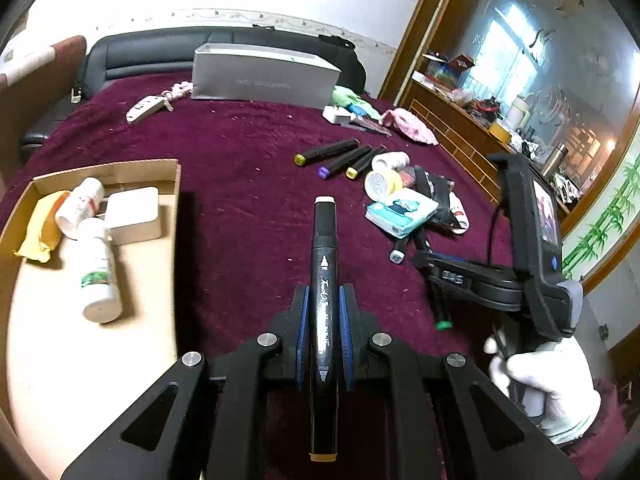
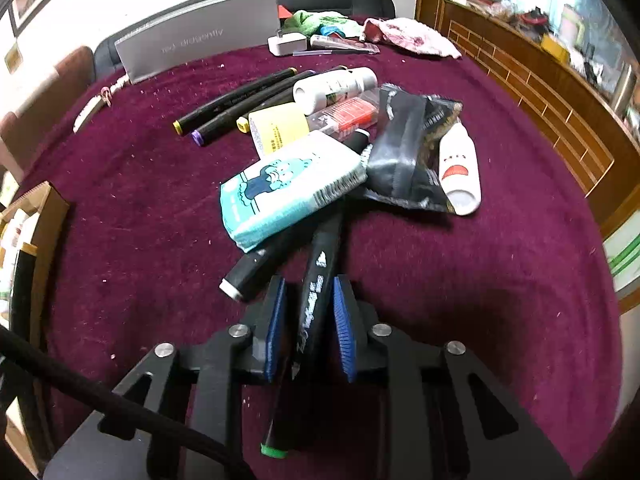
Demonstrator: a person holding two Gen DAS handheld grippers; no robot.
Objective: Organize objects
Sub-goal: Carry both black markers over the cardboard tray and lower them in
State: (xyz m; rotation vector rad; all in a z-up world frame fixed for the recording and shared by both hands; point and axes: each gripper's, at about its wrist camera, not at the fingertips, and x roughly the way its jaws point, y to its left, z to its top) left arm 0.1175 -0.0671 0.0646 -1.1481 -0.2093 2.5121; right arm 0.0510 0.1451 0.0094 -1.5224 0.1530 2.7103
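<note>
My left gripper (image 1: 323, 296) is shut on a black marker (image 1: 324, 264) with a white far cap, held above the maroon cloth just right of the cardboard box (image 1: 166, 184). The box holds two white bottles (image 1: 98, 272), a white block and a yellow packet. My right gripper (image 2: 308, 292) has its blue pads (image 2: 343, 328) around a green-capped black marker (image 2: 316, 300) lying under a blue tissue pack (image 2: 288, 184); small gaps show on both sides. It also shows in the left wrist view (image 1: 440, 304).
A pile on the cloth holds more markers (image 2: 236, 100), white bottles (image 2: 336, 86), a yellow jar (image 2: 280, 124), a black pouch (image 2: 408, 152). A grey box (image 1: 260, 76), charger and rags lie at the back. A wooden cabinet (image 2: 540, 80) stands right.
</note>
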